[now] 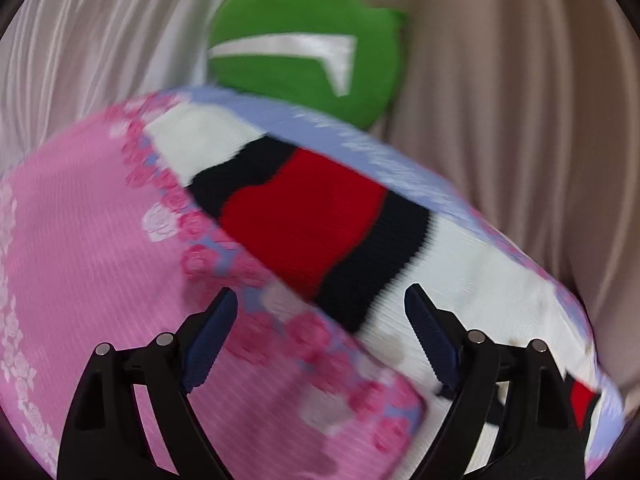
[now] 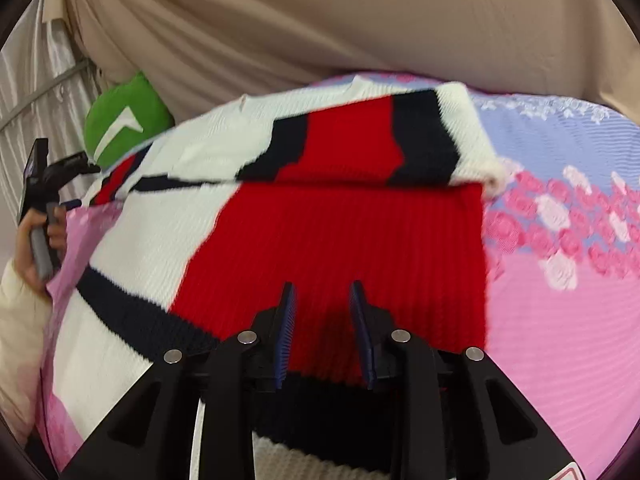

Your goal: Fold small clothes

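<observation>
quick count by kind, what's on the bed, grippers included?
Knit sweater: 1
Green cushion: 1
Floral bedsheet: 1
Grippers: 2, left gripper jaws wide apart, right gripper jaws slightly apart
Total: 5

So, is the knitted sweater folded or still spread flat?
Partly folded: in the right wrist view, the sweater has its far part doubled over onto the red panel.

Blurring across the sweater (image 1: 320,216) and floral sheet (image 1: 92,240) — running off frame at five o'clock; hiding the sweater's near hem behind the right gripper (image 2: 323,320).
</observation>
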Action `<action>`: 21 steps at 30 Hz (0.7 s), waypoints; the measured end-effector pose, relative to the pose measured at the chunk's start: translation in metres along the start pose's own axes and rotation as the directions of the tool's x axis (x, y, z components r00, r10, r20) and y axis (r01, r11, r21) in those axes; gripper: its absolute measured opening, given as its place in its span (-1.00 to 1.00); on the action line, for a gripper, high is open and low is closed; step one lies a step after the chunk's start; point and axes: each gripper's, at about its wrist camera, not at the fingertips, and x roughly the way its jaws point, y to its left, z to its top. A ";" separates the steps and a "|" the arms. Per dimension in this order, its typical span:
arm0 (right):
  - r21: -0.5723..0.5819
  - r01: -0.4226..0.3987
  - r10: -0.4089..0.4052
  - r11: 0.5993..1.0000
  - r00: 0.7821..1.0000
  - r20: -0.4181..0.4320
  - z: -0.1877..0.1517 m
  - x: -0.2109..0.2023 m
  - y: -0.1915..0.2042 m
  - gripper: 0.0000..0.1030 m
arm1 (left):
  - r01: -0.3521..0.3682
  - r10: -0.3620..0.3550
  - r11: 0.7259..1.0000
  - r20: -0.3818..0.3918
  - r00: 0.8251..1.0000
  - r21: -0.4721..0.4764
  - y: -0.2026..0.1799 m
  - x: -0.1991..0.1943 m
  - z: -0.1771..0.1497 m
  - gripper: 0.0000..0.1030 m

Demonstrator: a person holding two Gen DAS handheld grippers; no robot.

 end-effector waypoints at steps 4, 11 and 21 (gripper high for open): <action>0.003 0.024 -0.024 1.000 1.000 0.013 -0.001 0.003 0.002 -0.34 | 0.055 -0.070 0.989 -0.101 0.992 -0.137 0.022 0.039 0.011 0.33; 0.029 0.043 -0.043 0.999 0.999 0.005 -0.002 0.007 -0.001 -0.34 | 0.059 -0.069 0.993 -0.099 0.993 -0.106 -0.005 0.054 0.011 -0.89; 0.056 0.053 -0.056 0.997 0.997 0.045 -0.003 -0.001 -0.005 -0.30 | 0.291 -0.336 0.716 -0.052 0.940 0.635 -0.244 -0.106 -0.166 -0.83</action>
